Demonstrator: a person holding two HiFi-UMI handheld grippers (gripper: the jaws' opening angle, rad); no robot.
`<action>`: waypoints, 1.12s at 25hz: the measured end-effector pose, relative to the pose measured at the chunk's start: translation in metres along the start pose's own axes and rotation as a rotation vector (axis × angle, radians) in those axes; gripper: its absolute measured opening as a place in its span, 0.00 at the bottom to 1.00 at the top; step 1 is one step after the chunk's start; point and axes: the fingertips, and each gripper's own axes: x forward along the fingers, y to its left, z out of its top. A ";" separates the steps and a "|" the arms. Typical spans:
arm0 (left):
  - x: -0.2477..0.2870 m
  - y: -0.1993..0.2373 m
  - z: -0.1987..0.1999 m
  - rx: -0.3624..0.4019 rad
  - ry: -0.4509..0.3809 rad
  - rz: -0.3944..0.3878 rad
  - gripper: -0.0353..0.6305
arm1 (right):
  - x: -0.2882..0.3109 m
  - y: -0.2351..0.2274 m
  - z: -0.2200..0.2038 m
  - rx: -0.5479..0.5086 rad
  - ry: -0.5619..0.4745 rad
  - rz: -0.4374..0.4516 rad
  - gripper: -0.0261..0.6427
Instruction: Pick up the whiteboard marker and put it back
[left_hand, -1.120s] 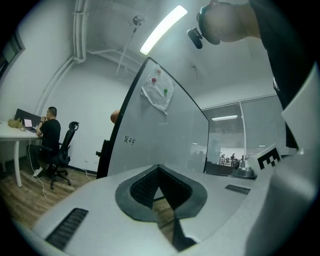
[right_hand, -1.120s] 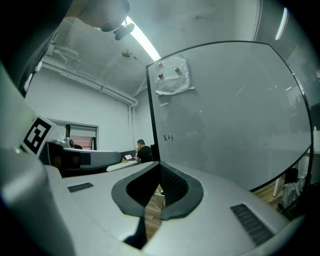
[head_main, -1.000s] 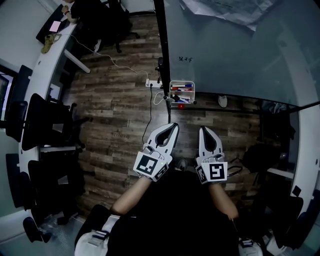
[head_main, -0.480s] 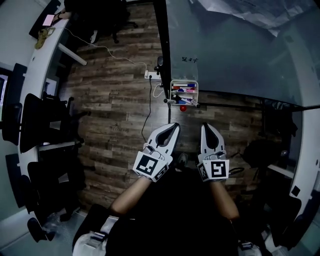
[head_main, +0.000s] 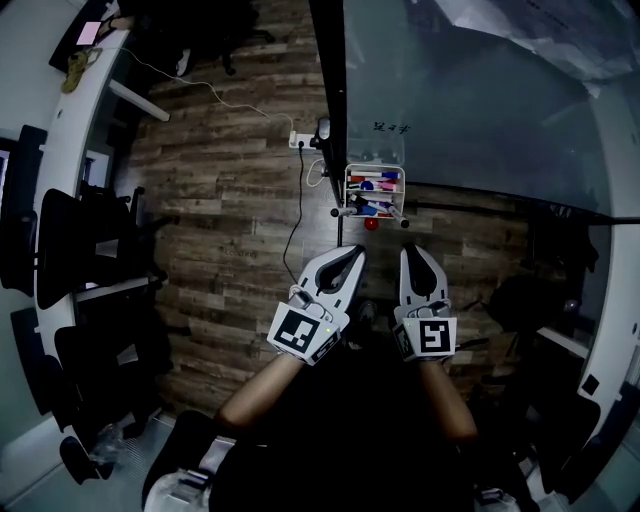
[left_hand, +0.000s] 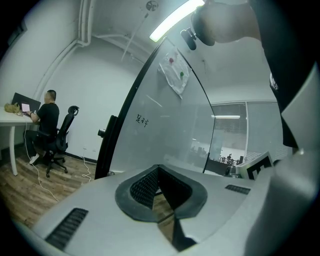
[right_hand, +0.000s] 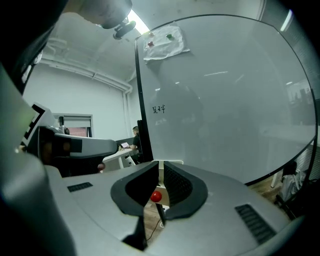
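1. Nearest the person, the left gripper (head_main: 351, 251) and the right gripper (head_main: 412, 252) sit side by side, both aimed at the marker tray (head_main: 348, 192). The left jaws are pressed together on nothing. The right jaws are all but together, leaving a thin slit that holds nothing. Their shells are hard pale-grey plastic, and the dark pads are ribbed and spade-shaped.

2. The step in hand looks like the approach, with no marker taken yet. One gripper should spread its jaws before reaching the tray. It should come in over the rim and pinch a single barrel crosswise near its middle. The topmost marker is the best choice, so the others are not dragged along. A jaw tip could snag the wire wall.

3. Between the grippers and the tray lies a matte wooden plank floor (head_main: 230, 200), with a thin black cable (head_main: 300, 215) across it.

4. The whiteboard markers (head_main: 372, 186) lie heaped in the tray. They are slim, round barrels of smooth plastic with red and blue parts, and probably slippery. The tray is a white wire basket at the whiteboard's lower left corner, beside the black post (head_main: 331, 100). A small glossy red knob (head_main: 371, 224) sits just under it.

5. Farthest is the whiteboard (head_main: 480, 110), smooth and glossy, with a small scribble (head_main: 391, 127) near its left edge above the tray.
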 end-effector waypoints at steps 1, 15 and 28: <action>0.001 0.002 -0.001 -0.001 0.001 0.000 0.06 | 0.003 -0.001 -0.001 -0.001 0.007 -0.004 0.07; 0.012 0.022 -0.008 -0.032 0.017 0.014 0.06 | 0.026 -0.014 -0.015 -0.022 0.057 -0.038 0.19; 0.010 0.031 -0.012 -0.053 0.031 0.043 0.06 | 0.046 -0.019 -0.020 -0.056 0.089 -0.050 0.20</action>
